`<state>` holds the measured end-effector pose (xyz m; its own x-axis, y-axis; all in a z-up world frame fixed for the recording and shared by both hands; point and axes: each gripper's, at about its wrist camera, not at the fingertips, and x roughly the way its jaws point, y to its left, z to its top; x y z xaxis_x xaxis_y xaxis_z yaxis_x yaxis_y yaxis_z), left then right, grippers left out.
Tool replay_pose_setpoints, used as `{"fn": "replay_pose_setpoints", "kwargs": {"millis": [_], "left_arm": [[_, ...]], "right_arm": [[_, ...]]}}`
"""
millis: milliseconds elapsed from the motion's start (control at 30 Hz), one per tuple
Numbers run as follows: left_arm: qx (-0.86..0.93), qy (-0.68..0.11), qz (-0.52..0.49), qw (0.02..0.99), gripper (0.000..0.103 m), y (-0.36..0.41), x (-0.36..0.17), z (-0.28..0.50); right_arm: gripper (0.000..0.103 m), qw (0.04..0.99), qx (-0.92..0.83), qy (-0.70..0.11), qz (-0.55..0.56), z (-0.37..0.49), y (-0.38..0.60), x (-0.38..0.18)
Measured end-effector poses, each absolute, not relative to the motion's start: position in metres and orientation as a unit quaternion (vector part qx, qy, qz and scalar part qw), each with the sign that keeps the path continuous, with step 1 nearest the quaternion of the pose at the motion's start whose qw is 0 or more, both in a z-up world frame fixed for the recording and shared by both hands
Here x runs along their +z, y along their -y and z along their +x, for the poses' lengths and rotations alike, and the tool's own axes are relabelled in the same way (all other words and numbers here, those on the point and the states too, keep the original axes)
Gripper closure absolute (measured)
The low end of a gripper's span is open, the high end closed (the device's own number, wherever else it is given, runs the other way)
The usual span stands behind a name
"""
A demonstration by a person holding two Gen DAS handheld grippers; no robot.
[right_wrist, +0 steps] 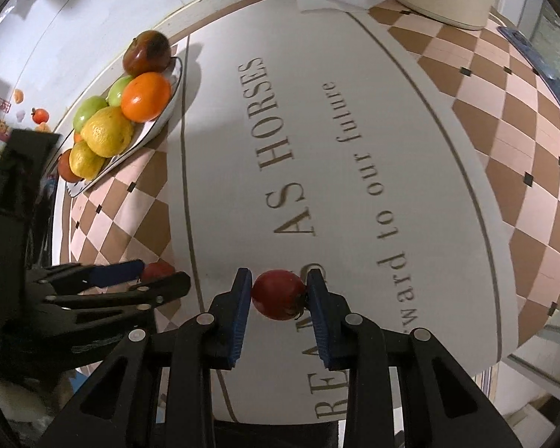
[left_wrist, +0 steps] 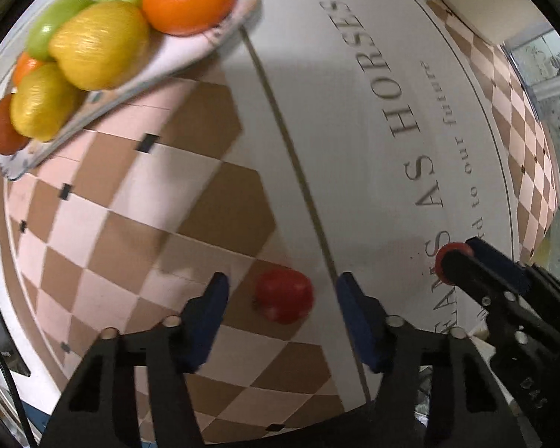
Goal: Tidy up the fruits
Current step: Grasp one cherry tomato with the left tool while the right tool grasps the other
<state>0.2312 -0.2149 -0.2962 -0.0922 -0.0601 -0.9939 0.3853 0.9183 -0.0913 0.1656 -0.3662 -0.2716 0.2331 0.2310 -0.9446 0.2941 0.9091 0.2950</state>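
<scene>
Oval white plate point(right_wrist: 168, 110) already piled with fruit. Right gripper point(right_wrist: 279, 291) clamped on small red tomato point(right_wrist: 278, 294); left gripper point(left_wrist: 282, 295) jaws apart around second red tomato point(left_wrist: 284, 295). Both unplated.

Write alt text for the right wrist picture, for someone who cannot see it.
Two blue-padded fingers of the right gripper pinch a small round red tomato above a white tablecloth printed with grey lettering. At left, the left gripper straddles a second small red tomato; behind, a white oval plate holds piled fruit.

Mat lettering point(right_wrist: 328, 403) cut off below; fruit plate point(left_wrist: 220, 33) blurred, cropped at top.
</scene>
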Motion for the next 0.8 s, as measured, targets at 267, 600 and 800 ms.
{"fn": "replay_pose_setpoints", "kwargs": {"millis": [267, 600, 800], "left_arm": [[-0.170, -0.704, 0.112, 0.681, 0.076, 0.223, -0.293, 0.236], [-0.144, -0.674, 0.012, 0.724, 0.080, 0.170, -0.233, 0.265], [-0.118, -0.659, -0.036, 0.742, 0.080, 0.125, -0.210, 0.313]], "right_arm": [[0.070, 0.759, -0.021, -0.614, 0.215, 0.164, 0.372, -0.266], [0.070, 0.777, 0.031, -0.589, 0.221, 0.209, 0.348, -0.247], [0.070, 0.781, 0.063, -0.578, 0.228, 0.246, 0.328, -0.245]]}}
